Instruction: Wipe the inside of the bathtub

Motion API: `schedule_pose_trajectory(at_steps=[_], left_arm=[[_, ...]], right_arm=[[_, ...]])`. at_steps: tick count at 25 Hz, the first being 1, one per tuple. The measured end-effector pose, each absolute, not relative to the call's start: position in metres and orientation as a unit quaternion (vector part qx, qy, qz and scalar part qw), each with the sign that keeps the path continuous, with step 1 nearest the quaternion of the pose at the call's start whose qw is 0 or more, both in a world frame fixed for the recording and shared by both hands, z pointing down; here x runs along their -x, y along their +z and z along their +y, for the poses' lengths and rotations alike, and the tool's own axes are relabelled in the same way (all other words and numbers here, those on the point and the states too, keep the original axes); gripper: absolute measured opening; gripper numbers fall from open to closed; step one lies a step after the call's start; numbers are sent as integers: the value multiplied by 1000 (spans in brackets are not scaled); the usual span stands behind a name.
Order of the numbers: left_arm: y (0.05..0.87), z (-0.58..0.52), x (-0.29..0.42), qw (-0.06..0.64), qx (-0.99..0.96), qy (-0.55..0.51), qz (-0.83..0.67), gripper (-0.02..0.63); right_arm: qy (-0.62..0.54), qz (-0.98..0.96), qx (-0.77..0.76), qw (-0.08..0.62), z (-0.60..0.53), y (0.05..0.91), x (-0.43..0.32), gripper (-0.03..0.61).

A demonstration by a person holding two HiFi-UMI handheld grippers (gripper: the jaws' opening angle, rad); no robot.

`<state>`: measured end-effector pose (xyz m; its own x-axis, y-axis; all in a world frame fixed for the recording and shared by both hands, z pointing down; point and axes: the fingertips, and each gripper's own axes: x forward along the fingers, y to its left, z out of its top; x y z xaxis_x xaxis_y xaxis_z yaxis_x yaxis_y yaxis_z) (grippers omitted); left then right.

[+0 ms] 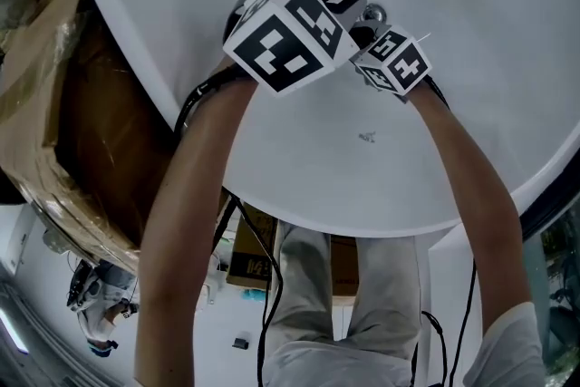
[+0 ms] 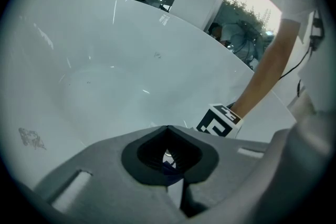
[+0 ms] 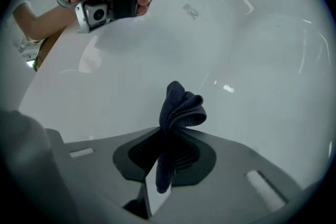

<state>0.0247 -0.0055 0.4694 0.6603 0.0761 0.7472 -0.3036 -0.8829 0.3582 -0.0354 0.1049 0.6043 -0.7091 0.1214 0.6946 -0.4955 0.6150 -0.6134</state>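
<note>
- Head view: left gripper (image 1: 288, 30) and right gripper (image 1: 391, 61) close together over the glossy white bathtub (image 1: 471, 23), above its inner wall.
- Left gripper view: jaws pressed together, empty.
- Right gripper view: jaws clamp the bunched dark-blue cloth (image 3: 181, 107); wiping step likely in hand, next needing the cloth pressed against the wall.

Storage-like room, freestanding white bathtub (image 1: 381, 190) beside plastic-wrapped cardboard boxes (image 1: 54, 136), clutter (image 1: 93, 304) on pale floor (image 1: 36, 285)
</note>
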Motion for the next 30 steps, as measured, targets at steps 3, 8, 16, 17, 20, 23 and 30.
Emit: schedule_pose_trajectory(at_steps=[3, 8, 16, 17, 20, 23, 30], left_arm=[[472, -5, -27, 237, -882, 403, -67, -3], [476, -3, -28, 234, -884, 399, -66, -3], [480, 7, -38, 222, -889, 397, -45, -3], [480, 8, -38, 221, -890, 397, -43, -3], [484, 11, -34, 229, -883, 406, -44, -3], [486, 13, -33, 232, -882, 408, -42, -3], [490, 19, -33, 229, -878, 418, -34, -3]], right_arm=[[430, -815, -110, 371, 109, 619, 34, 46], [437, -810, -106, 376, 122, 635, 36, 46], [431, -814, -104, 375, 128, 648, 46, 46], [429, -814, -104, 377, 128, 650, 46, 46], [427, -814, -99, 382, 128, 657, 47, 46], [429, -812, -93, 385, 128, 663, 50, 46], [440, -814, -71, 373, 135, 663, 64, 46]])
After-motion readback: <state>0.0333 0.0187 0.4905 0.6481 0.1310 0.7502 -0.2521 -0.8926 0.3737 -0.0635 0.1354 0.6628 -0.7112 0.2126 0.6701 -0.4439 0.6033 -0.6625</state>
